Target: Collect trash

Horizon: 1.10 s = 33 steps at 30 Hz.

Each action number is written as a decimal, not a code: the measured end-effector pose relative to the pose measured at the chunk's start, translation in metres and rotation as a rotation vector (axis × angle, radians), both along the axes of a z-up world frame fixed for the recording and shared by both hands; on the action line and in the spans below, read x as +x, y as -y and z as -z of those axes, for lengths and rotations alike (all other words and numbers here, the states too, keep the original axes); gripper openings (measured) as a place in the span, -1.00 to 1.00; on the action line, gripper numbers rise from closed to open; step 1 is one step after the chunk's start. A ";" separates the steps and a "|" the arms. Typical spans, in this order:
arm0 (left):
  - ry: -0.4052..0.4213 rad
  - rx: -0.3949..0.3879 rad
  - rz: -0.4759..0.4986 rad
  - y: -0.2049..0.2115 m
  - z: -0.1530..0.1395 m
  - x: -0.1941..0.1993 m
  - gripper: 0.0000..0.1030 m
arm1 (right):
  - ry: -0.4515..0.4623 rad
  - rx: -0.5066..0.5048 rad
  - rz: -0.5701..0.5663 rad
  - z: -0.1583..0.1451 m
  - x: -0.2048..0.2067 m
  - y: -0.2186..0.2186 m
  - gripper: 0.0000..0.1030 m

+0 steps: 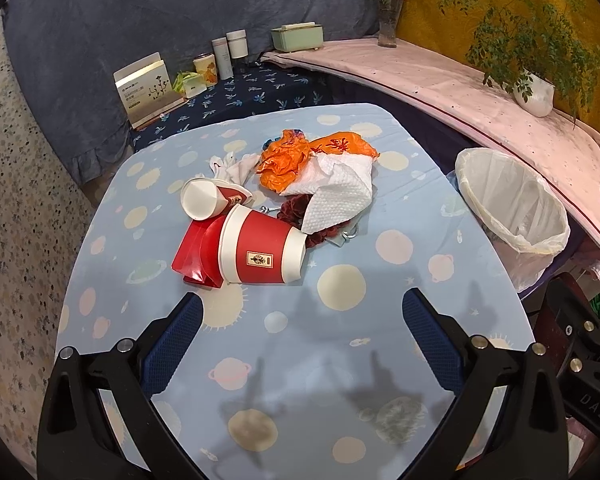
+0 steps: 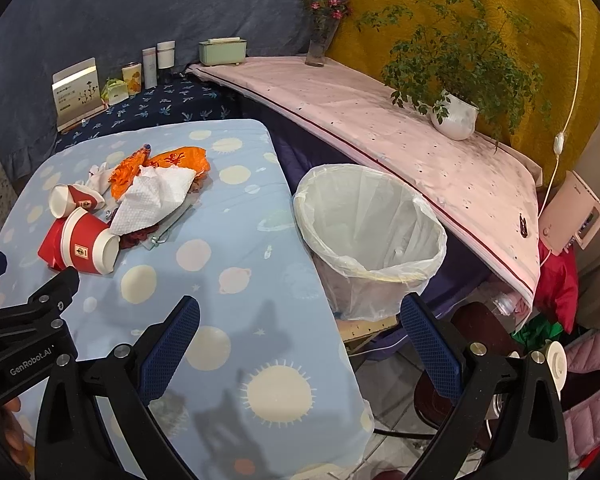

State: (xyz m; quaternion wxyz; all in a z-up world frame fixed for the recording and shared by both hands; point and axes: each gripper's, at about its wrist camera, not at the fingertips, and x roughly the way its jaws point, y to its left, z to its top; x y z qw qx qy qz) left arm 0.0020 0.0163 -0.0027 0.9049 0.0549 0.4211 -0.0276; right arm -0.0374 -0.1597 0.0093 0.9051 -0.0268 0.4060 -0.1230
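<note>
A heap of trash lies mid-table on the light blue cloth (image 1: 340,340): a big red paper cup (image 1: 260,246) on its side, a smaller red cup (image 1: 210,200) behind it, a flat red wrapper (image 1: 192,252), a white paper towel (image 1: 332,192) and an orange plastic bag (image 1: 296,156). My left gripper (image 1: 302,312) hovers open just in front of the big cup, nothing between its fingers. The lined bin (image 2: 370,236) stands off the table's right edge. My right gripper (image 2: 300,316) is open and empty near the table edge, before the bin. The same heap (image 2: 140,196) shows left in the right wrist view.
A pink-covered shelf (image 2: 380,136) runs behind the bin with a potted plant (image 2: 454,114) and a flower vase (image 2: 318,46). Boxes and jars (image 1: 220,60) line the dark blue surface behind the table. A dark stool (image 2: 452,360) and clothes sit on the floor at right.
</note>
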 end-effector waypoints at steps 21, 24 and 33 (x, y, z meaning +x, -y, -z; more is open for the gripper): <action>0.003 0.006 -0.006 0.000 0.002 0.001 0.85 | 0.008 0.001 0.006 -0.001 0.001 0.000 0.87; 0.004 0.007 -0.006 -0.001 0.003 0.001 0.85 | 0.008 0.003 0.007 -0.001 0.001 0.000 0.87; 0.010 0.011 -0.011 -0.005 0.002 0.003 0.85 | 0.011 0.003 0.006 -0.002 0.002 -0.001 0.87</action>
